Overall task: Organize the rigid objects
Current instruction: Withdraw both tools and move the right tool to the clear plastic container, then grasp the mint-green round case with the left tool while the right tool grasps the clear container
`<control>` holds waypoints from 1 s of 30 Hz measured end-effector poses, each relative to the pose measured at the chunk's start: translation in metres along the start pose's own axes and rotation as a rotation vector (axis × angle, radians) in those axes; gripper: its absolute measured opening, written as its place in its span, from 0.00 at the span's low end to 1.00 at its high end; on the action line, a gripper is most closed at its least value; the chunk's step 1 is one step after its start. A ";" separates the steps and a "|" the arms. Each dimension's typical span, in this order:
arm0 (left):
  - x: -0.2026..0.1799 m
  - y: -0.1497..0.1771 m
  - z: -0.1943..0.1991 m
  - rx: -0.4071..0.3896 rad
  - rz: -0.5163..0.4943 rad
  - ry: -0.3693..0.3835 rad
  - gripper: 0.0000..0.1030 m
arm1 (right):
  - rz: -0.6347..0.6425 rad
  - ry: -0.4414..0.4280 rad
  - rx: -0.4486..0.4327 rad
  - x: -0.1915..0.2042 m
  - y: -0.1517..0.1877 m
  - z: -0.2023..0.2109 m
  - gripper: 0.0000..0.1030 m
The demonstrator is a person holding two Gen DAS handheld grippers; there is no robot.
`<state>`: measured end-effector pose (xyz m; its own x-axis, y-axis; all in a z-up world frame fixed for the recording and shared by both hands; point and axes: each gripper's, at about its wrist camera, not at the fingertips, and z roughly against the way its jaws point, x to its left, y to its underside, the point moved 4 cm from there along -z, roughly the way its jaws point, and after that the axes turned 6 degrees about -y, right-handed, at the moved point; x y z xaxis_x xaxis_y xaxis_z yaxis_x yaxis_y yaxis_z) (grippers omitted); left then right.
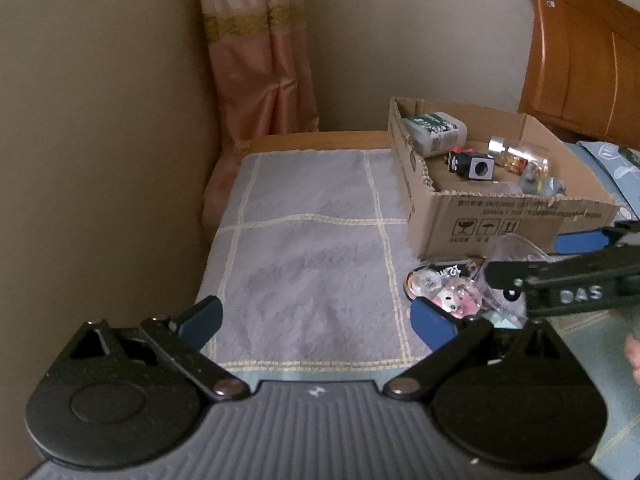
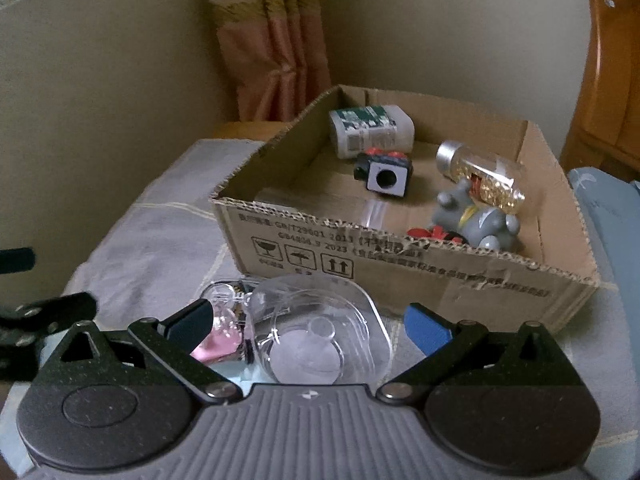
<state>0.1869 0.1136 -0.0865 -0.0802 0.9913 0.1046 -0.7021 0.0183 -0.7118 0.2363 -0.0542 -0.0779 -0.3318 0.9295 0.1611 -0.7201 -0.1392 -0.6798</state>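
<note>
- Your left gripper (image 1: 316, 320) hangs over the grey checked cloth (image 1: 308, 240) on the desk, its jaws spread wide with nothing between them.
- Just right of its right finger (image 1: 432, 322) lies a pink-and-white trinket (image 1: 456, 300) among small clear pieces, near the front of the cardboard box (image 1: 500, 216).
- Your right gripper (image 2: 308, 326) sits to the right, jaws wide open around a clear plastic case (image 2: 320, 332) on the cloth, gripping nothing; you cannot tell whether the fingers touch it.
- Beyond it, the box holds a white bottle with a green label (image 2: 368, 130) at the far left, a black cube with a round hole (image 2: 386, 178) mid-box, a gold-filled glass vial (image 2: 484, 176) at the right and a grey animal figure (image 2: 476, 220) near the front wall.
</note>
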 end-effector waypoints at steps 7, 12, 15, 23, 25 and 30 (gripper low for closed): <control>-0.007 0.003 -0.003 0.012 -0.008 0.035 0.97 | -0.032 0.071 -0.002 -0.012 0.006 -0.009 1.00; -0.020 0.003 -0.005 0.022 -0.031 0.065 0.97 | -0.035 0.139 0.010 -0.031 0.016 -0.005 1.00; -0.033 0.004 -0.010 0.038 -0.047 0.086 0.97 | -0.038 0.180 0.018 -0.045 0.027 -0.002 1.00; -0.071 0.004 -0.017 0.059 -0.090 0.157 0.97 | -0.018 0.222 -0.013 -0.071 0.035 0.010 1.00; -0.081 0.005 -0.021 0.064 -0.101 0.172 0.97 | -0.006 0.214 -0.013 -0.072 0.036 0.012 1.00; -0.103 0.009 -0.036 0.101 -0.134 0.212 0.97 | 0.013 0.190 -0.011 -0.073 0.042 0.017 1.00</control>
<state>0.2141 0.0159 -0.1285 0.1608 0.9863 0.0373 -0.7646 0.1484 -0.6272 0.2198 -0.1339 -0.1059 -0.2193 0.9756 0.0143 -0.7096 -0.1494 -0.6886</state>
